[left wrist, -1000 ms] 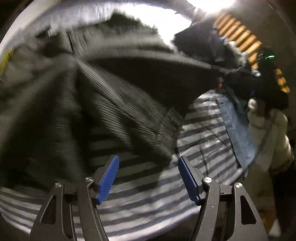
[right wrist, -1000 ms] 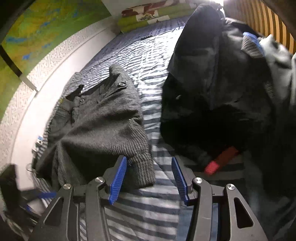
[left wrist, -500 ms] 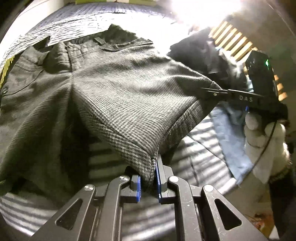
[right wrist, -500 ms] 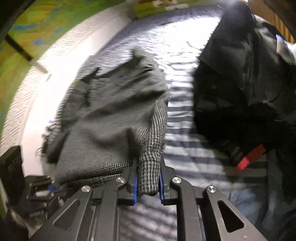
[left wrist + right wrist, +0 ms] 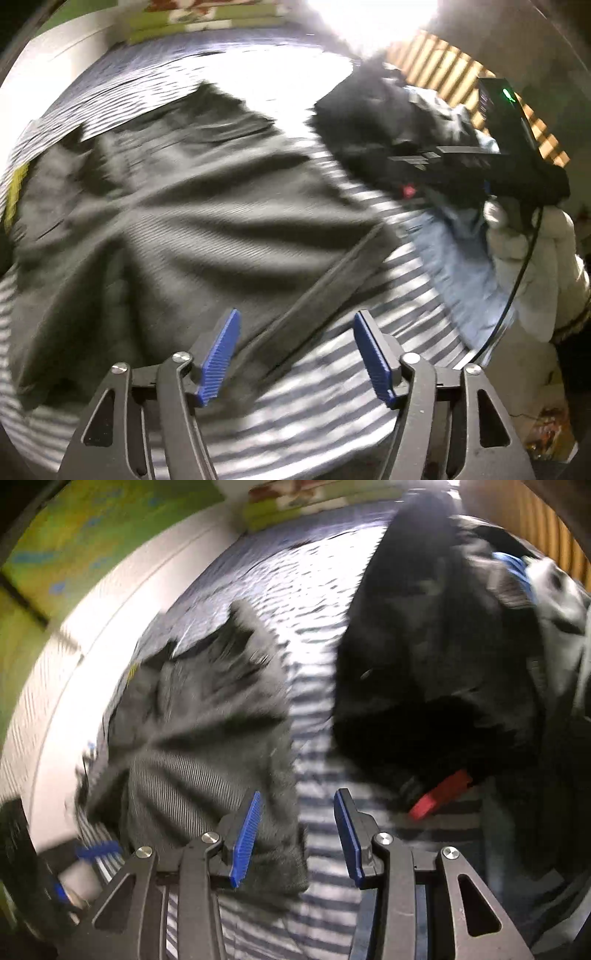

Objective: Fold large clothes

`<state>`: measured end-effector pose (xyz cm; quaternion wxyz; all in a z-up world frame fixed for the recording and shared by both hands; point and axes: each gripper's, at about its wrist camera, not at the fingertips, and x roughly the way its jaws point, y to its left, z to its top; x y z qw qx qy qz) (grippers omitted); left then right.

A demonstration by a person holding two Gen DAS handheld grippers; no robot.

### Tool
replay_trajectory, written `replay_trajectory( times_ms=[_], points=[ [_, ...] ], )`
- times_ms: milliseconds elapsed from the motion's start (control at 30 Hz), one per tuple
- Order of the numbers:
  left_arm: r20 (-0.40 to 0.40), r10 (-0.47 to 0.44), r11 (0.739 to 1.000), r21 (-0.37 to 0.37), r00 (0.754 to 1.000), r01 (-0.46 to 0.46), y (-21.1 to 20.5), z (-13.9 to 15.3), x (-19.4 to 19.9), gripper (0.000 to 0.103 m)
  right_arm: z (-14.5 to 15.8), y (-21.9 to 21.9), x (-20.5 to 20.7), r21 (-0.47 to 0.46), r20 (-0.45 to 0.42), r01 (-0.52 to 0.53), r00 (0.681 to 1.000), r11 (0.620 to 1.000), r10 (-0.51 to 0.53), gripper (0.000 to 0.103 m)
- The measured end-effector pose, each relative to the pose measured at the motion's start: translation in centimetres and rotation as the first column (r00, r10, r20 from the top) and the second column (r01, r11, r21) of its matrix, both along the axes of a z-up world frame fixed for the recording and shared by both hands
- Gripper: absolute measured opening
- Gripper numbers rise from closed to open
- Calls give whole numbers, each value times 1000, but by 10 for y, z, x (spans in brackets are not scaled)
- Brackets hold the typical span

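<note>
A dark grey checked garment (image 5: 192, 221) lies spread on the striped bedsheet (image 5: 332, 417); in the right wrist view the same garment (image 5: 207, 746) lies left of centre. My left gripper (image 5: 295, 354) is open just above the garment's near hem, nothing between its blue pads. My right gripper (image 5: 295, 834) is open too, over the garment's near right corner and the sheet (image 5: 321, 760). From the left wrist view I see the right gripper's body (image 5: 509, 162) held by a hand in a white glove (image 5: 532, 266). Both views are blurred by motion.
A pile of black clothes (image 5: 436, 672) with a red tag (image 5: 439, 797) fills the right of the bed. A light blue garment (image 5: 461, 266) lies at the bed's right edge. A white wall (image 5: 74, 686) bounds the left; folded bedding (image 5: 207, 18) sits at the far end.
Half a second ago both grippers were shut on the garment's hem and held it up. Now both have opened and the garment lies flat on the sheet.
</note>
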<state>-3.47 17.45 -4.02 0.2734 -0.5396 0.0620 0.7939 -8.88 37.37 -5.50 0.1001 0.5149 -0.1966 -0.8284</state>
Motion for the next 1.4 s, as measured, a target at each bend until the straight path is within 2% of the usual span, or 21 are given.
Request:
replay_trajectory(
  times_ms=[100, 200, 300, 367, 400, 433, 467, 500, 567, 600, 800, 900, 1000, 1100, 1200, 1267, 1333, 1367, 1400],
  points=[
    [-59, -48, 999, -15, 997, 47, 57, -7, 2, 72, 9, 14, -3, -18, -26, 62, 998, 998, -63, 38],
    [-47, -42, 999, -1, 998, 42, 102, -24, -8, 81, 15, 29, -2, 0, -48, 102, 994, 995, -102, 38],
    [-20, -50, 997, -60, 999, 49, 141, -48, -23, 81, 18, 42, -5, -4, -47, 129, 991, 992, -129, 38],
    [-23, -40, 990, -138, 999, 36, 159, -67, -34, 81, 18, 47, -10, 0, -43, 136, 990, 991, -136, 38],
    [-23, -43, 987, -156, 999, 39, 160, -72, -36, 76, 18, 47, -12, 5, -44, 139, 989, 990, -138, 38],
    [-24, -59, 983, -175, 998, 54, 162, -78, -38, 66, 19, 46, -15, 9, -46, 137, 990, 991, -136, 38],
    [-40, -81, 979, -193, 996, 72, 159, -80, -37, 51, 20, 44, -19, 15, -47, 130, 991, 991, -129, 38],
    [-46, -93, 981, -173, 995, 84, 156, -78, -36, 37, 21, 40, -23, 19, -51, 117, 992, 993, -116, 38],
    [-32, -95, 987, -132, 995, 90, 141, -64, -33, 17, 24, 31, -32, 32, -65, 89, 994, 996, -87, 38],
    [-31, -96, 990, -106, 995, 92, 131, -53, -31, 15, 25, 25, -37, 36, -71, 78, 995, 996, -75, 38],
    [-64, -67, 998, -6, 996, 67, 74, 3, -23, 13, 26, -23, -97, 43, -81, -4, 997, 999, 7, 43],
    [-78, -39, 999, 33, 996, 41, 44, 20, -22, 13, 26, -51, -131, 43, -88, -37, 995, 998, 41, 44],
    [-81, -27, 998, 59, 996, 32, 24, 28, -19, 13, 27, -78, -164, 44, -93, -72, 993, 996, 76, 49],
    [-76, -35, 997, 71, 996, 41, 13, 29, -19, 13, 22, -102, -196, 84, -65, -80, 994, 993, 85, 50],
    [-59, -36, 994, 105, 998, 42, 4, 26, -21, 13, 8, -125, -221, 163, -13, -83, 996, 983, 87, 50],
    [-47, -40, 991, 127, 998, 46, -3, 23, -21, 13, -1, -137, -230, 251, 3, -85, 996, 964, 87, 50],
    [-46, -44, 989, 137, 998, 50, -12, 23, -18, 13, -10, -143, -236, 319, 28, -73, 997, 945, 68, 20],
    [-40, -41, 988, 150, 998, 47, -19, 24, -17, 13, -13, -144, -238, 314, 51, -77, 997, 946, 64, 11],
    [-36, -37, 986, 161, 999, 43, -25, 24, -17, 13, -12, -145, -237, 305, 44, -69, 997, 950, 58, 11]
  ],
)
